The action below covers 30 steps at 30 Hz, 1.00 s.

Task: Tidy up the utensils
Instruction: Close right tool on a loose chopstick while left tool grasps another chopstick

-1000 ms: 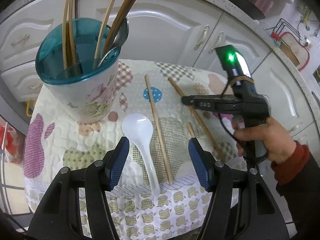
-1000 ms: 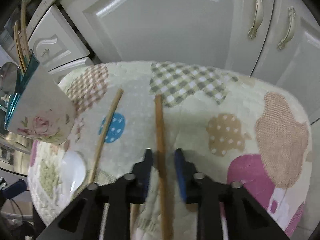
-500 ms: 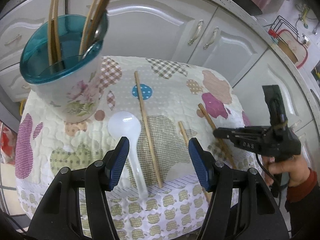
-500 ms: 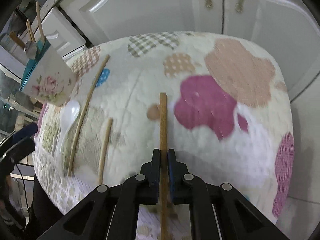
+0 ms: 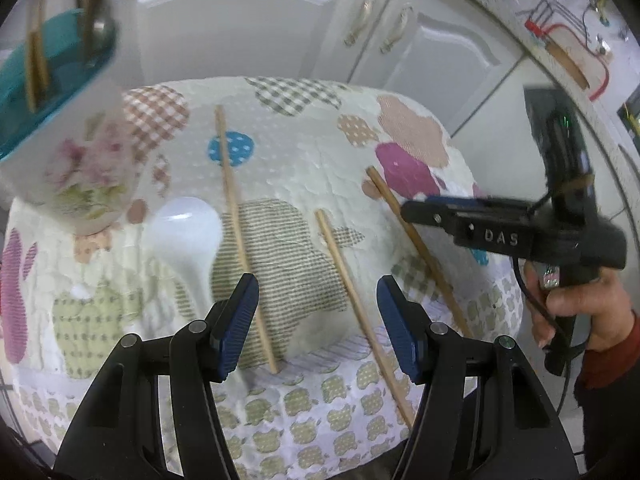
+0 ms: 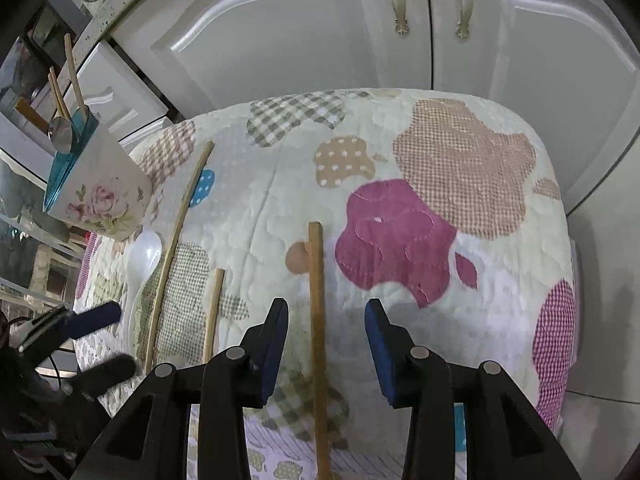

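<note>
Three wooden chopsticks lie on the quilted table. In the right wrist view the dark brown chopstick runs between the pads of my right gripper. Its jaws are opening and neither pad touches the stick. A short pale chopstick, a long pale chopstick and a white spoon lie to the left. My left gripper hangs open, low over the long chopstick and the short chopstick, holding nothing. The floral cup with its teal insert holds several utensils at far left.
The patchwork cloth drapes over the table's rounded front edge. White cabinet doors stand close behind the table. A hand in a red sleeve holds the right gripper at the table's right side.
My right gripper shut on the brown chopstick, carried it toward the table's right side, then parted its jaws off it. My left gripper shifted right, from over the spoon to over the pale chopsticks.
</note>
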Motion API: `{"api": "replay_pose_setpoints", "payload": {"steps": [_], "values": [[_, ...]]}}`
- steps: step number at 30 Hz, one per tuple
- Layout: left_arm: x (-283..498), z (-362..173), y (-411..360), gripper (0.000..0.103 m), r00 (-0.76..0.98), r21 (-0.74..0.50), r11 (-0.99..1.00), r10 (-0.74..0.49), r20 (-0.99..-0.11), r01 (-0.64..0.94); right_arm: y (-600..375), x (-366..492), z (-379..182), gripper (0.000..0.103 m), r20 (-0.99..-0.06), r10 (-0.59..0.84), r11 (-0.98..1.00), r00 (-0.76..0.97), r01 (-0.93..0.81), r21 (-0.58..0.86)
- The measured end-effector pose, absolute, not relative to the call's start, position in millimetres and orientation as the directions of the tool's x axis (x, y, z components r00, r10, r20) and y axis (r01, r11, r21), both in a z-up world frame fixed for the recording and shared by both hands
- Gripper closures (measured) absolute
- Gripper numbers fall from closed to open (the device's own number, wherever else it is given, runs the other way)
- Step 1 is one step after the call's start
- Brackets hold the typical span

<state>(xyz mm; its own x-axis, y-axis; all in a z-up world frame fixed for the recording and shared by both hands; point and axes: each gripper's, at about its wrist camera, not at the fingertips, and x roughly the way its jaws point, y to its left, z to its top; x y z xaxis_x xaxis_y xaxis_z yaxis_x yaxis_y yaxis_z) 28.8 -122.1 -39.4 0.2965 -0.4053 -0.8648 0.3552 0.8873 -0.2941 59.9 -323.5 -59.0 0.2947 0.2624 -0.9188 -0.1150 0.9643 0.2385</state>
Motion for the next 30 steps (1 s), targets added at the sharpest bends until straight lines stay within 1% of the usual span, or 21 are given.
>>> {"api": "replay_pose_setpoints", "payload": {"steps": [6, 8, 10, 14, 16, 17, 18, 20, 22, 23, 25, 28, 30], "values": [[42.0, -53.2, -141.6, 0.042, 0.266, -0.295, 0.885, -0.401, -0.877, 0.361, -316.5, 70.6, -63.3, 0.065, -0.923, 0.256, 0.964, 0.286, -0.142, 0.223], [46.6, -55.9, -145.4, 0.045, 0.268, -0.287, 0.887, -0.394, -0.879, 0.362, -315.4, 75.8, -65.9, 0.065, -0.926, 0.251, 0.966, 0.282, -0.14, 0.219], [51.4, -59.4, -150.5, 0.051, 0.264, -0.279, 0.889, -0.386, -0.884, 0.364, -315.5, 78.9, -69.0, 0.065, -0.926, 0.259, 0.964, 0.275, -0.136, 0.229], [58.1, -69.7, -162.5, 0.059, 0.253, -0.239, 0.894, -0.348, -0.903, 0.378, -311.6, 83.5, -74.9, 0.065, -0.93, 0.248, 0.965, 0.27, -0.151, 0.214], [59.1, -76.6, -168.7, 0.067, 0.245, -0.21, 0.898, -0.319, -0.915, 0.386, -309.2, 85.4, -76.5, 0.065, -0.93, 0.24, 0.966, 0.279, -0.162, 0.201], [58.9, -78.5, -170.9, 0.068, 0.255, -0.19, 0.901, -0.304, -0.918, 0.39, -308.7, 86.2, -77.0, 0.065, -0.929, 0.239, 0.967, 0.283, -0.16, 0.2], [58.2, -78.5, -172.6, 0.068, 0.27, -0.176, 0.901, -0.297, -0.916, 0.396, -309.4, 86.8, -77.9, 0.067, -0.925, 0.242, 0.967, 0.292, -0.155, 0.204], [58.5, -79.2, -175.7, 0.071, 0.282, -0.157, 0.902, -0.285, -0.916, 0.401, -310.1, 87.5, -79.1, 0.072, -0.919, 0.241, 0.967, 0.311, -0.159, 0.2], [59.6, -80.2, -176.9, 0.086, 0.304, -0.136, 0.906, -0.272, -0.913, 0.4, -312.5, 87.9, -80.6, 0.082, -0.915, 0.234, 0.968, 0.329, -0.163, 0.19], [61.1, -80.8, -176.3, 0.089, 0.316, -0.133, 0.908, -0.271, -0.909, 0.397, -313.7, 88.5, -80.7, 0.084, -0.914, 0.235, 0.968, 0.33, -0.163, 0.189], [64.9, -81.9, -171.2, 0.092, 0.312, -0.172, 0.909, -0.301, -0.901, 0.381, -316.0, 89.3, -80.5, 0.096, -0.916, 0.234, 0.968, 0.327, -0.168, 0.188], [69.1, -78.2, -158.9, 0.097, 0.287, -0.23, 0.907, -0.339, -0.896, 0.353, -316.5, 88.3, -78.6, 0.096, -0.915, 0.247, 0.964, 0.318, -0.178, 0.199], [69.3, -73.4, -149.5, 0.098, 0.289, -0.256, 0.906, -0.359, -0.888, 0.337, -316.2, 85.0, -74.2, 0.096, -0.91, 0.258, 0.961, 0.325, -0.184, 0.206]]}}
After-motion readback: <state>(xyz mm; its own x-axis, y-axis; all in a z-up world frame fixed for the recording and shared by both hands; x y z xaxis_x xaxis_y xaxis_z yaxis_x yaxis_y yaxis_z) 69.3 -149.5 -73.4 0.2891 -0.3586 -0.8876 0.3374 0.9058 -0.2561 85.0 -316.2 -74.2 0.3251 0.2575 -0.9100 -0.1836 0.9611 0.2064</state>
